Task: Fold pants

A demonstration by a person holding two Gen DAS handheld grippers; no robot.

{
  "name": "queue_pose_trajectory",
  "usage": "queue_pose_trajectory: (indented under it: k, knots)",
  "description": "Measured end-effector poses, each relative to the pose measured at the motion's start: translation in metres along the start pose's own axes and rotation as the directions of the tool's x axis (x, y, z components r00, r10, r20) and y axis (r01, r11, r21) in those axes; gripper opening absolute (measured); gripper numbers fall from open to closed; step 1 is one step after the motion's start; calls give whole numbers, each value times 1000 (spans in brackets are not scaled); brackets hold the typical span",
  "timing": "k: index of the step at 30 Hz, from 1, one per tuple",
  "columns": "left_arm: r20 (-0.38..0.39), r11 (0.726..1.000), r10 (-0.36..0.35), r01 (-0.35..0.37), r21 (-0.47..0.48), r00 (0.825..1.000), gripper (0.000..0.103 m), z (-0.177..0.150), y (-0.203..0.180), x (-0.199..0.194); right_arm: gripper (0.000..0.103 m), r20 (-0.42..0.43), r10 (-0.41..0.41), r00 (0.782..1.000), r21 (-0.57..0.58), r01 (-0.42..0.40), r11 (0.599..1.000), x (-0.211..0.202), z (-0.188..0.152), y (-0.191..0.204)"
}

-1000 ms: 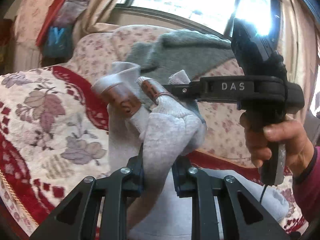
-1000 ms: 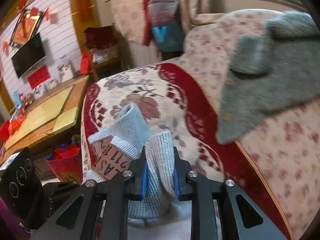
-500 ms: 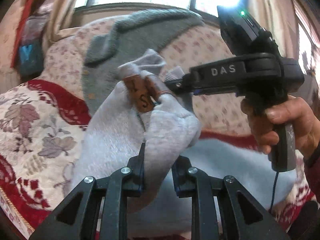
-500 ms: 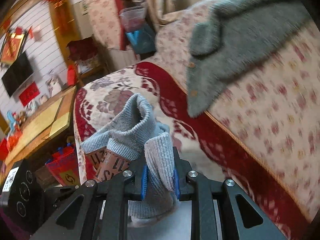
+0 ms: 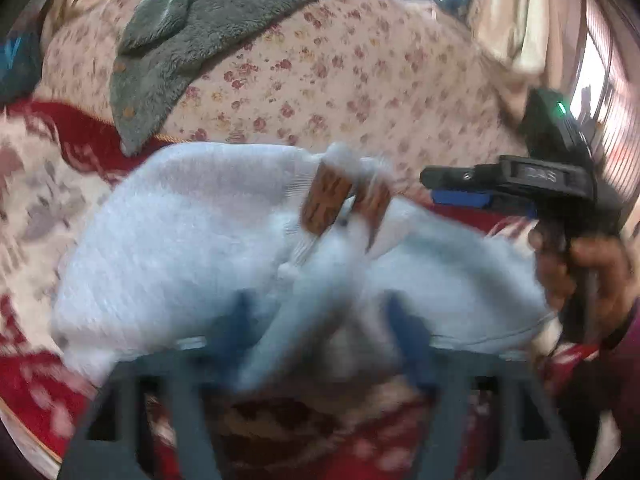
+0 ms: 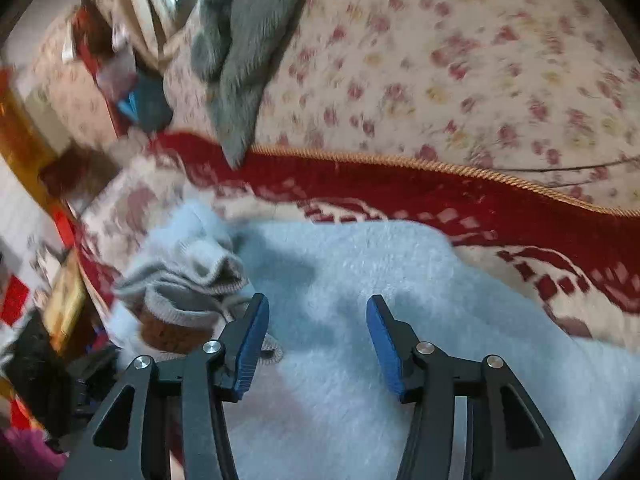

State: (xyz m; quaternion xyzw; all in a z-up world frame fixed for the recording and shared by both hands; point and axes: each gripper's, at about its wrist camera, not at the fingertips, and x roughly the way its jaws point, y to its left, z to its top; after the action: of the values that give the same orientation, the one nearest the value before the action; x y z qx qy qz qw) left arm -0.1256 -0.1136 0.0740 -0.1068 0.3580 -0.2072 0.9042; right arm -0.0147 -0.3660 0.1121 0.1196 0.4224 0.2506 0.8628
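Right wrist view: pale grey pants (image 6: 360, 280) lie folded on the sofa seat (image 6: 440, 192), long axis running along the seat, parallel to the gold-corded back edge. Right gripper (image 6: 318, 336) hovers over the middle of the cloth, jaws spread, nothing between the pads; bunched cuffs with brown patches (image 6: 172, 332) sit just left of it. Left gripper (image 5: 320, 320) is blurred, jaws wide, with a loose fold of cloth lying between them, apparently unpinched. The cuffs lie between the two tools, perhaps nearer the right. Grey fleece garment (image 6: 240, 40) hangs over the sofa back.

Change: a second ago both grippers pinched the cuffs, raised; both jaws have just opened and the pants dropped onto the seat.
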Motion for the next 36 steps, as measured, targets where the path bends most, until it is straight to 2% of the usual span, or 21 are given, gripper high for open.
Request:
queue_pose_trajectory:
  k: [2, 3, 7, 9, 11, 16, 18, 20, 23, 25, 29, 33, 36]
  knots:
    - [22, 998, -57, 58, -40, 998, 95, -3, -2, -8, 68, 28, 84, 996, -33, -83, 996, -13, 0, 24]
    - [14, 998, -62, 62, -26, 998, 95, -3, -7, -8, 70, 23, 111, 993, -61, -110, 992, -15, 1, 38]
    - [18, 997, 29, -30, 73, 999, 95, -6, -22, -17, 72, 6, 132, 991, -140, -130, 982, -14, 1, 72]
    - [32, 992, 82, -84, 98, 996, 95, -6, -22, -27, 72, -36, 132, 991, -128, -135, 982, -10, -1, 77]
    - [52, 987, 119, -124, 102, 992, 95, -4, -17, -33, 72, -68, 153, 986, -71, -158, 985, -1, -3, 71]
    - [55, 971, 207, -212, 112, 977, 95, 8, -6, -34, 72, -131, 102, 986, 76, -93, 993, 33, -10, 51]
    - [69, 963, 230, -238, 130, 971, 95, 9, -3, -38, 72, -122, 107, 987, 60, -100, 993, 31, -20, 58]
    - [77, 952, 262, -271, 145, 962, 95, 10, 2, -39, 72, -117, 104, 988, -5, -106, 994, 27, -33, 67]
    - [61, 949, 282, -288, 128, 958, 95, 15, 14, -35, 72, -207, -3, 978, -73, -12, 997, 44, -60, 63]
    - [51, 953, 274, -279, 120, 960, 95, 17, 17, -33, 72, -243, -15, 970, -53, 2, 999, 50, -71, 53]
    - [49, 933, 301, -305, 190, 952, 95, 19, 13, -27, 72, -189, -38, 981, -67, 26, 997, 29, -59, 54]
    - [46, 922, 304, -306, 238, 952, 95, 18, 11, -22, 73, -123, 28, 992, -24, -31, 999, 3, -30, 54]
    - [19, 926, 287, -282, 249, 958, 95, 17, 10, -16, 81, -125, 90, 988, 64, -82, 995, 9, -15, 48]
